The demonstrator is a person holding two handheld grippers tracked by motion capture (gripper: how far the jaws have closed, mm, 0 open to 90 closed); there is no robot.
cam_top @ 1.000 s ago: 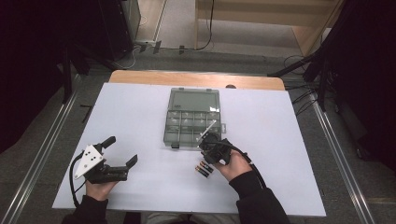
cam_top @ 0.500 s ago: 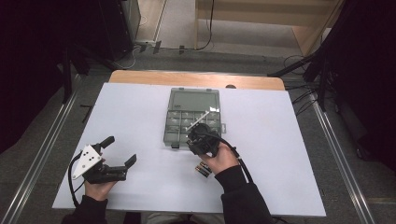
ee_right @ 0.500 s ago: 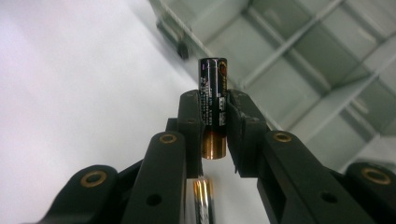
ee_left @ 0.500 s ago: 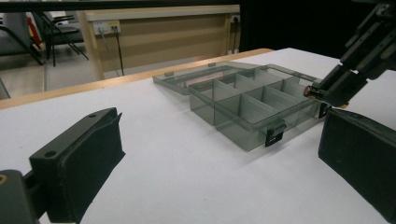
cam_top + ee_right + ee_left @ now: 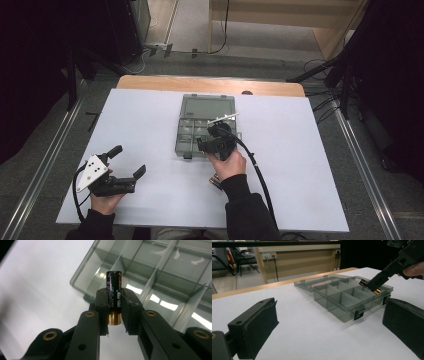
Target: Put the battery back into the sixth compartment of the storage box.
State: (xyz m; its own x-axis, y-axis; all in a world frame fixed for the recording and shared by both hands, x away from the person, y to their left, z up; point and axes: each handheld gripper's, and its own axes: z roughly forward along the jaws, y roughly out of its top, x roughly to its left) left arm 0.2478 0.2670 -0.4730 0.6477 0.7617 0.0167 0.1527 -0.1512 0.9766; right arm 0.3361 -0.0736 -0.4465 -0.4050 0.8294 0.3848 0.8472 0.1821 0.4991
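A white sheet covers the bench (image 5: pixel 150 125), leaving a strip of bare wood along its far edge. Around it I see grey floor, metal rails on both sides, cables, and a light wooden unit beyond the far edge; the room's flanks are dark.

A smoky-clear compartment box (image 5: pixel 192 135) sits open near the middle of the bench, toward the far edge, with its flat lid (image 5: pixel 208 106) laid back toward the wood strip. Dividers split the tray into small cells.

My right gripper (image 5: pixel 114 312) is pinching a battery (image 5: pixel 114 296), black body with a copper-coloured end, the jaws pressed on its lower half so the black end sticks out past the tips. From the left gripper view, that battery (image 5: pixel 370 286) hangs tilted over the box's near right corner, at rim level above a cell; I cannot tell whether it touches the plastic. In the high view the right gripper (image 5: pixel 218 141) sits over the box's near right part, my right hand (image 5: pixel 227 164) just behind it.

A few more batteries (image 5: pixel 216 180) lie on the sheet just beside my right wrist, partly hidden.

My left gripper (image 5: pixel 129 162) rests near the bench's near left corner, jaws spread wide and holding nothing, my left hand (image 5: pixel 105 200) at the near edge.

Bare sheet lies on the box's left and right, and between the box and the left gripper.
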